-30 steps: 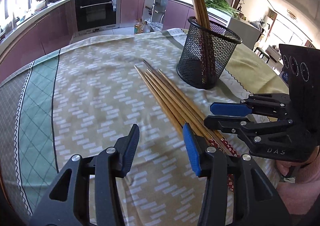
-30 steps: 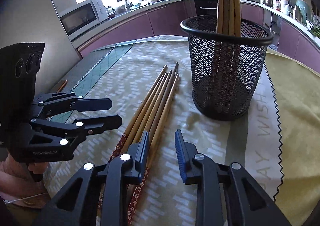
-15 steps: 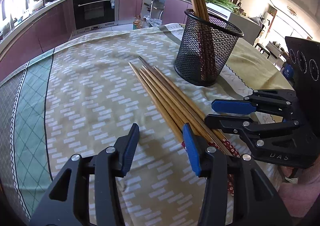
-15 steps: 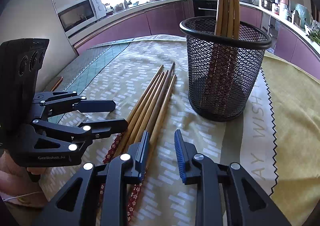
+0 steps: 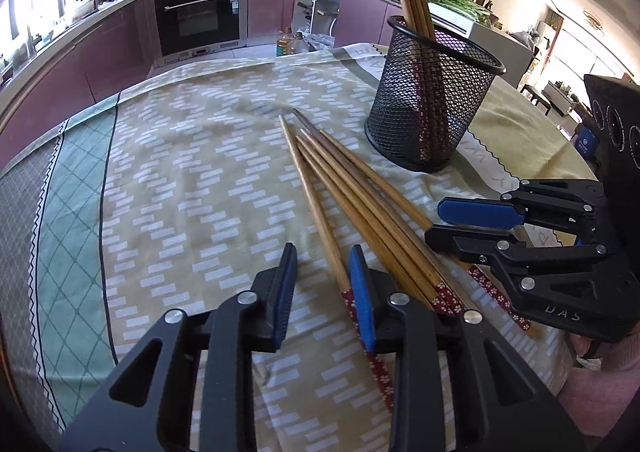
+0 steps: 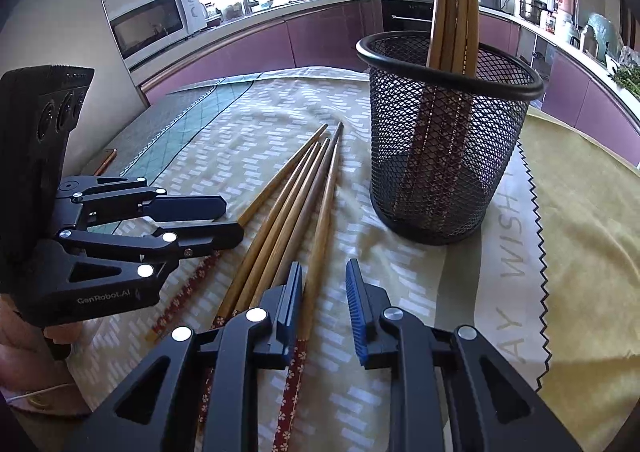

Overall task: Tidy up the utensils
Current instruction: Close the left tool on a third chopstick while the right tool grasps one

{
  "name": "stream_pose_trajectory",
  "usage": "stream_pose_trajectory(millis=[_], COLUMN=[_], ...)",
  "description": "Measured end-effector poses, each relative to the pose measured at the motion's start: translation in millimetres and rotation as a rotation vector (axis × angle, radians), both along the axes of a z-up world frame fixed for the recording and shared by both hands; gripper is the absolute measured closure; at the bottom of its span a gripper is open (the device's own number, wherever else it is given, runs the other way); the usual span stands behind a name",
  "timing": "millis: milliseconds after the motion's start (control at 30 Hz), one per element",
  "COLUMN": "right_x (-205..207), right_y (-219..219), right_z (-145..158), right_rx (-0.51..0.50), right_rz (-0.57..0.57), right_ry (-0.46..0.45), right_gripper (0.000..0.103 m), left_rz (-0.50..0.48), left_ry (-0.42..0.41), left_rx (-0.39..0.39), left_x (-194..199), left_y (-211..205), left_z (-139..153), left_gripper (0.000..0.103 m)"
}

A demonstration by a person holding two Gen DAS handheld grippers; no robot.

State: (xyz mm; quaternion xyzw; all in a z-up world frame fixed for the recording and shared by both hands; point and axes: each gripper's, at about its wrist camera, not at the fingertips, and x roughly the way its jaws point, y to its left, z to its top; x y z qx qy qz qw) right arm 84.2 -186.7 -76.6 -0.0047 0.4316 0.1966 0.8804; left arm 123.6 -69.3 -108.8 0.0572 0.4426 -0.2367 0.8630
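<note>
Several wooden chopsticks (image 5: 352, 191) with red flowered ends lie fanned on the tablecloth, also seen in the right wrist view as chopsticks (image 6: 296, 191). A black mesh cup (image 5: 432, 111) (image 6: 440, 151) stands upright behind them with more chopsticks (image 6: 456, 3) inside. My left gripper (image 5: 322, 284) (image 6: 224, 219) is closing, its jaws astride the leftmost chopstick with a gap still showing. My right gripper (image 6: 324, 292) (image 5: 472, 219) is closing too, with the rightmost chopstick lying between its jaws beside the left finger, not pinched.
A patterned tablecloth (image 5: 192, 179) covers the table. Kitchen counters, an oven (image 5: 200, 15) and a microwave (image 6: 156, 23) lie beyond the far edge. A hand (image 6: 24, 352) holds the left gripper; a pink sleeve (image 5: 600, 392) sits at the lower right.
The left jaws have narrowed and now straddle the leftmost chopstick, which earlier lay at the right finger's tip. The right jaws have closed in slightly. Both hands stayed put.
</note>
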Motion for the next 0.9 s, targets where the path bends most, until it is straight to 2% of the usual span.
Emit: stream_pose_trajectory(millis=[300, 367, 500, 633, 800, 900], right_x=[14.2, 17.2, 21.1, 21.3, 19.2, 14.3], right_y=[11.3, 11.6, 10.8, 5.7, -1.5, -5.5], right_z=[-1.9, -2.0, -2.5, -2.6, -0.4, 5.7], right_rx=[-0.04, -0.039, -0.024, 0.003, 0.039, 0.063], right_rz=[0.005, 0.003, 0.0, -0.008, -0.027, -0.016], right_ry=[-0.01, -0.009, -0.004, 0.005, 0.009, -0.006], right_gripper=[0.085, 0.087, 0.091, 0.096, 0.097, 0.097], left_rz=[0.015, 0.02, 0.035, 0.055, 0.086, 0.072], left_ry=[0.01, 0.011, 0.009, 0.01, 0.013, 0.013], left_rx=[0.01, 0.017, 0.026, 0.014, -0.014, -0.034], left_x=[14.3, 20.6, 27.8, 26.3, 21.0, 12.8], left_y=[-2.9, -5.2, -7.9, -4.9, 2.4, 6.6], left_z=[0.1, 0.5, 0.5, 0.5, 2.1, 4.8], left_gripper=[0.077, 0.083, 0.091, 0.094, 0.095, 0.095])
